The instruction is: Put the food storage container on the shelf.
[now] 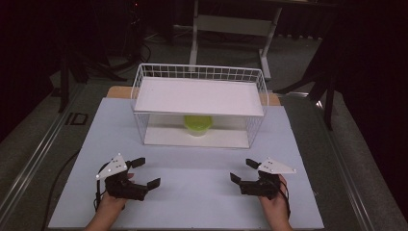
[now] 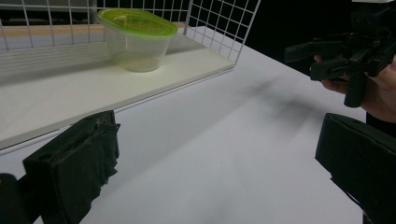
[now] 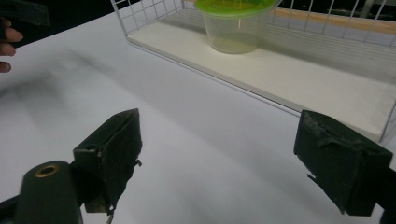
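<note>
inside wire rack (image 1: 260,82), lidded tub (image 1: 197,124) on lower shelf; both grippers' jaws wide apart, empty

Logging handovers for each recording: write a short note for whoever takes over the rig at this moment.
Left gripper: open, holding nothing, above the white table, short of the rack.
Right gripper: open, holding nothing, at the same depth on the other side.
Clear plastic tub with a lime-green lid: upright on the lower shelf of the white wire rack, under its upper white board, lid on.
Done: nothing visibly.
Left: probably reach into the rack's open front for the tub.
</note>
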A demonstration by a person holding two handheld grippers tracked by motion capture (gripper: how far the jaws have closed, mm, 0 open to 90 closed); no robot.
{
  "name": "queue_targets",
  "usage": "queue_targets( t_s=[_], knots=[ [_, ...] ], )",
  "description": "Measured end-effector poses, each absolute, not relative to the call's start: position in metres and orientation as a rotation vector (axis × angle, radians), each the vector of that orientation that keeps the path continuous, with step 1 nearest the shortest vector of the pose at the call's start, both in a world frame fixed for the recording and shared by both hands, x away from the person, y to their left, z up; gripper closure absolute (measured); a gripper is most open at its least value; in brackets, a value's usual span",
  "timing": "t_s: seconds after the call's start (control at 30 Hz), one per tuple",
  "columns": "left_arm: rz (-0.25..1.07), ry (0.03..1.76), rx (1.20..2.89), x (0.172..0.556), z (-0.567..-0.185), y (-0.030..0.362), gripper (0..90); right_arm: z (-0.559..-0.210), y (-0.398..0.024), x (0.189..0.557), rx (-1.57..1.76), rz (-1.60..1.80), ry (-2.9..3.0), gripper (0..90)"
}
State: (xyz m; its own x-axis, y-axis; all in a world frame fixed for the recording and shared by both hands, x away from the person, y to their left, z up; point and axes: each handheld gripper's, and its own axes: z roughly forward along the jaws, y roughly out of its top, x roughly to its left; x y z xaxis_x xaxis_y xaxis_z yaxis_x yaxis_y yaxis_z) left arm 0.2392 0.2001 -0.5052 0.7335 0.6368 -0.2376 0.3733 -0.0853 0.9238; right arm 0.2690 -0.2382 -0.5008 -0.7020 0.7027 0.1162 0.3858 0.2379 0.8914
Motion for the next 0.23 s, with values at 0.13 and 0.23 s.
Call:
queue_targets(
  t_s=[0.13, 0.23],
  knots=[
    [0.267, 0.806, 1.705, 0.2382, -0.5047, 0.199, 0.4, -0.5017, -0.2373, 0.2697, 1.018, 1.437, 2.214, 15.1],
    [0.27, 0.805, 1.709, 0.2381, -0.5049, 0.1987, 0.4, -0.5017, -0.2368, 0.2696, 1.011, 1.427, 2.218, 15.1]
  ],
)
